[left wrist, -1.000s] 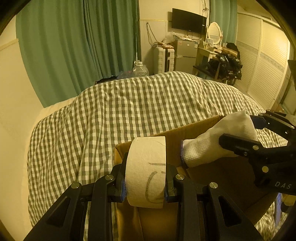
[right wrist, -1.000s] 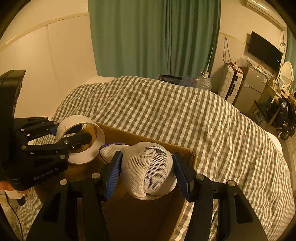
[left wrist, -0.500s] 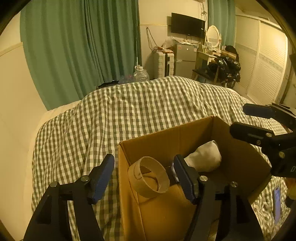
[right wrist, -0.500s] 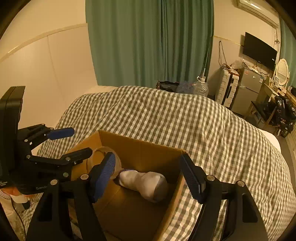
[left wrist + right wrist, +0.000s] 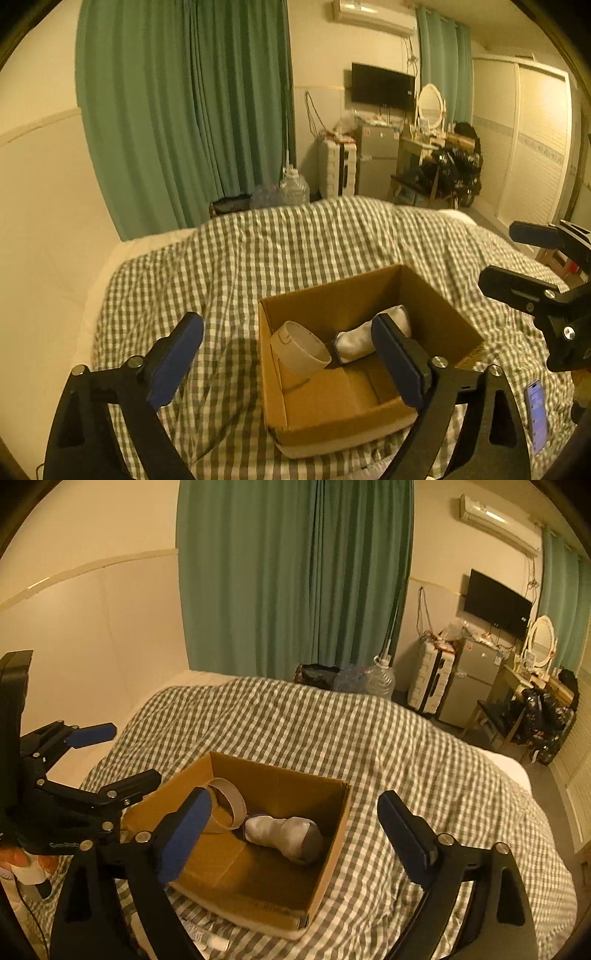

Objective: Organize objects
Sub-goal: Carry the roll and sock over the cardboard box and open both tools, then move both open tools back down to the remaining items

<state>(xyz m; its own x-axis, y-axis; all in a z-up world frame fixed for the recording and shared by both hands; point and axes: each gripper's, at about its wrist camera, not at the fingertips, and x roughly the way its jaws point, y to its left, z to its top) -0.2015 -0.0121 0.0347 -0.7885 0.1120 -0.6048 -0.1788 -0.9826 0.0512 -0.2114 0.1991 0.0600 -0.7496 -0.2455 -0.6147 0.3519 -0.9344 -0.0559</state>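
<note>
Below and ahead of the left claw (image 5: 291, 354), the cardboard box (image 5: 436, 306) sits on the checked bed cover (image 5: 221, 266), and both things the claws were carrying now lie inside it. That claw has just been spreading its jaws and stands wide, with nothing pressed between the pads; the tape roll (image 5: 301, 349) rests on edge against the box wall, just beyond its reach. Next along, the white sock bundle (image 5: 369, 334) lies on the box floor, touching or nearly touching the roll (the left claw's right finger hides part of it). Over on the right, the right claw (image 5: 293, 830) has likewise just let go and gapes empty, the sock bundle (image 5: 284, 834) below and between its fingers, the tape roll (image 5: 229, 801) behind its left finger.

So the drop-off step looks finished, I'd say: two items boxed, both claws released and clear of the rim. The next move would call for finding what else needs tidying; a phone (image 5: 537, 417) lies on the cover to the right of the left claw. Whether it belongs in the box I can't tell.
</note>
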